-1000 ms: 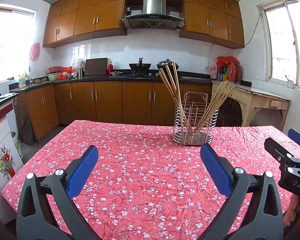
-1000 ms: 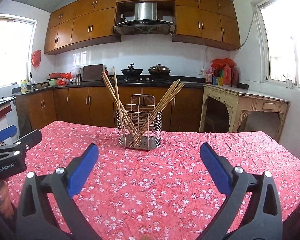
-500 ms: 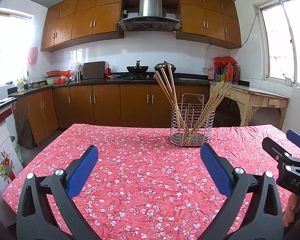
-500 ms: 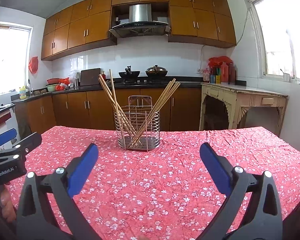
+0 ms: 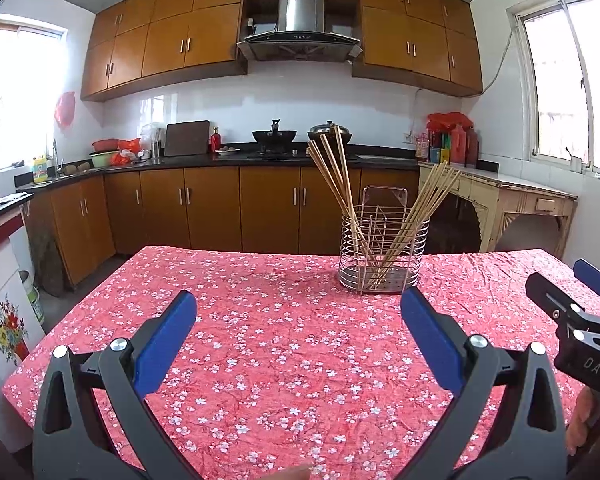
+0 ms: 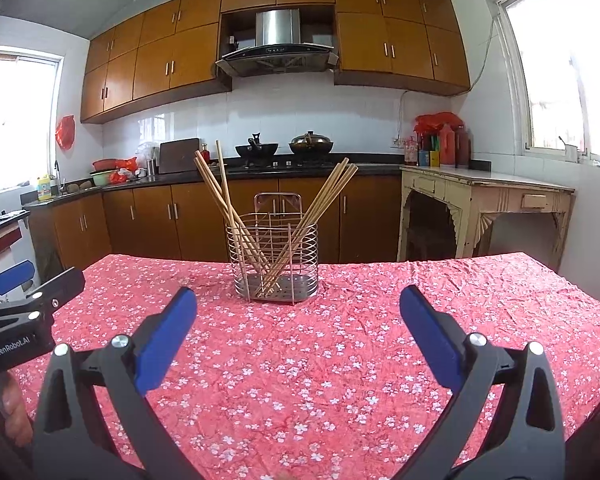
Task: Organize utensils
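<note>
We hold both grippers above a table draped in a red cloth with small white blossoms [image 5: 284,344], and wooden kitchen cabinets [image 5: 220,208] line the far wall. Our left gripper [image 5: 298,312] and right gripper [image 6: 298,312] each have their blue-padded fingers spread wide, grasping nothing. Toward the far side of the table stands a silver wire utensil basket [image 6: 276,260], upright. Inside it, thin wooden chopsticks [image 6: 224,200] lean in two bundles, one tilting left, the other right.
</note>
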The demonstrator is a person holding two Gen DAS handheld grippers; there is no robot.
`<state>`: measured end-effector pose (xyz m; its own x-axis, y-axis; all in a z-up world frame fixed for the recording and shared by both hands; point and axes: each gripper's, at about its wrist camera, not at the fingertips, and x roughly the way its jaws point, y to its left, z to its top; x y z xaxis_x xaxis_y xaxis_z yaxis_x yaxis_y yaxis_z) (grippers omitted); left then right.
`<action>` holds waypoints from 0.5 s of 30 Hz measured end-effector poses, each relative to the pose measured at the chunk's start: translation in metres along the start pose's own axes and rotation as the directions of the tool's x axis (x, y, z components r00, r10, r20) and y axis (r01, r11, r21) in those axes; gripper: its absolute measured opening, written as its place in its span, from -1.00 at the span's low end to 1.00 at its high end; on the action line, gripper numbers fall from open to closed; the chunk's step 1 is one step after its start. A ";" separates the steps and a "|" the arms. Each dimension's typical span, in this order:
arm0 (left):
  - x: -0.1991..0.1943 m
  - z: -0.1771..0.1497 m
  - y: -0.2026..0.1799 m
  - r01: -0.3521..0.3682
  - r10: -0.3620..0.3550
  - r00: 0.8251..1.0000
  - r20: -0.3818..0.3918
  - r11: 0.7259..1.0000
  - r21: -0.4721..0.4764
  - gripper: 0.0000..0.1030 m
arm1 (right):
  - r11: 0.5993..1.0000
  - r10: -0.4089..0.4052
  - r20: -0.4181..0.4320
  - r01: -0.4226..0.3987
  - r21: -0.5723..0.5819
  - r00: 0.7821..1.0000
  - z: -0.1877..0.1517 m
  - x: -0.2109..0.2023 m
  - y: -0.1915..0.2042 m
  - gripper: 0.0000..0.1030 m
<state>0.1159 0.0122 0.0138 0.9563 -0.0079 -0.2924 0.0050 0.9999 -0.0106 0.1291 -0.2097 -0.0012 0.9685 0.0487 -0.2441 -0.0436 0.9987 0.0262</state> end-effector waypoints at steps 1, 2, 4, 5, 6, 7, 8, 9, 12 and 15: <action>0.000 0.000 0.000 0.000 0.000 1.000 0.000 1.000 0.001 0.96 | 1.000 0.000 0.001 0.000 0.001 1.000 0.000 0.000 0.000 0.92; 0.000 0.000 -0.001 0.001 -0.001 1.000 0.000 1.000 0.002 0.96 | 1.000 -0.002 0.004 0.002 0.003 1.000 0.000 0.000 0.000 0.92; 0.001 0.000 -0.001 0.002 -0.002 1.000 -0.001 1.000 0.002 0.96 | 1.000 -0.003 0.005 0.003 0.004 1.000 0.000 0.000 0.000 0.92; 0.001 0.000 -0.001 0.001 -0.001 1.000 -0.001 1.000 0.002 0.96 | 1.000 -0.003 0.004 0.003 0.003 1.000 0.000 0.000 0.000 0.92; 0.001 0.000 -0.002 0.003 -0.003 1.000 -0.001 1.000 0.002 0.96 | 1.000 -0.003 0.005 0.003 0.003 1.000 0.000 0.000 0.000 0.92; 0.001 0.000 -0.002 0.004 -0.004 1.000 -0.002 1.000 0.003 0.96 | 1.000 -0.002 0.003 0.002 0.002 1.000 0.000 0.000 0.000 0.92; 0.001 0.000 -0.002 0.003 -0.003 1.000 -0.002 1.000 0.003 0.96 | 1.000 -0.001 0.003 0.001 0.002 1.000 0.000 0.000 0.000 0.92; 0.001 0.000 -0.002 0.003 -0.003 1.000 -0.002 1.000 0.003 0.96 | 1.000 0.000 0.003 0.000 0.001 1.000 0.000 0.000 0.000 0.92; 0.001 0.000 -0.002 0.003 -0.003 1.000 -0.003 1.000 0.002 0.96 | 1.000 0.001 0.002 -0.001 0.001 1.000 0.001 0.000 0.000 0.92; 0.002 0.000 -0.002 0.004 -0.004 1.000 -0.004 1.000 0.001 0.96 | 1.000 -0.001 0.004 0.001 0.004 1.000 0.001 -0.001 0.000 0.92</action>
<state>0.1173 0.0100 0.0130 0.9552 -0.0114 -0.2958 0.0087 0.9999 -0.0105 0.1286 -0.2096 -0.0003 0.9695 0.0478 -0.2402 -0.0420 0.9987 0.0295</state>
